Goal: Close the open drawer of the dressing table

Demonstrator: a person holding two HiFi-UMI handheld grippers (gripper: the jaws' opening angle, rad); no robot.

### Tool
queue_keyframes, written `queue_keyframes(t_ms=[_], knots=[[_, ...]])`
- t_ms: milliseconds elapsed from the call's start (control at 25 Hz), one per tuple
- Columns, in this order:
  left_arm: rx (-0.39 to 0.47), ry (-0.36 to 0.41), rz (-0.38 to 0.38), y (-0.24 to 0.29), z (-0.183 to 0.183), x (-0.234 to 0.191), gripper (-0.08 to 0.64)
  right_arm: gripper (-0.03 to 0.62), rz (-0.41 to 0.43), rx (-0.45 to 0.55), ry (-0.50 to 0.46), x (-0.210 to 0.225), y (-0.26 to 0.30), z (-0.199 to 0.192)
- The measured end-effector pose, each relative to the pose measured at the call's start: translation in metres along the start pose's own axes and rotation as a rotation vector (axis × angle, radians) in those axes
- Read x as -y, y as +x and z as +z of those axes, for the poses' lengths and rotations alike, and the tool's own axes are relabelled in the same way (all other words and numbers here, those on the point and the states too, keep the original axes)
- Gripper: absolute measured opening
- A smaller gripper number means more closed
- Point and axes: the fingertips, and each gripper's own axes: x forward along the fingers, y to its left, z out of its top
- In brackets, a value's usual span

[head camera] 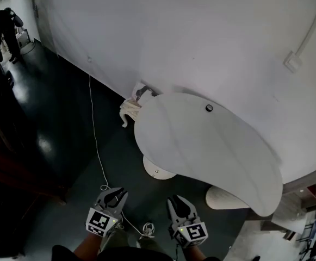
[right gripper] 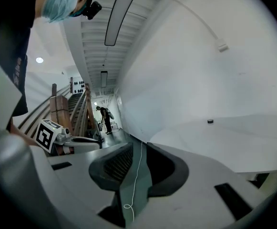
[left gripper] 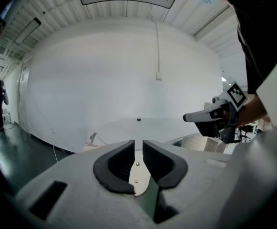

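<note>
Against the wall (head camera: 201,37), the dressing table (head camera: 212,151) is white, curved-topped

We find no word, number or brand that we can read in any view. The nearest thing to a sign is the black-and-white square marker on the left gripper's cube (head camera: 99,221) and another on the right gripper's cube (head camera: 193,232); both are coded patterns, not letters. The same markers turn up in the gripper views: the right gripper's cube (left gripper: 237,94) in the left gripper view, the left gripper's cube (right gripper: 46,135) in the right gripper view. The person's dark sleeve (right gripper: 15,66) carries a small pale print, which is too blurred for us to read.
</note>
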Motion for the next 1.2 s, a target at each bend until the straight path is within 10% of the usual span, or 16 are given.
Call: queue_keyframes(t_ms=[1200], knots=[[0.020,0.148,-0.115,-0.035,0.055,0.001,0.032,0.005,-0.051,0.002,0.004,-0.043,0.001,0.011]])
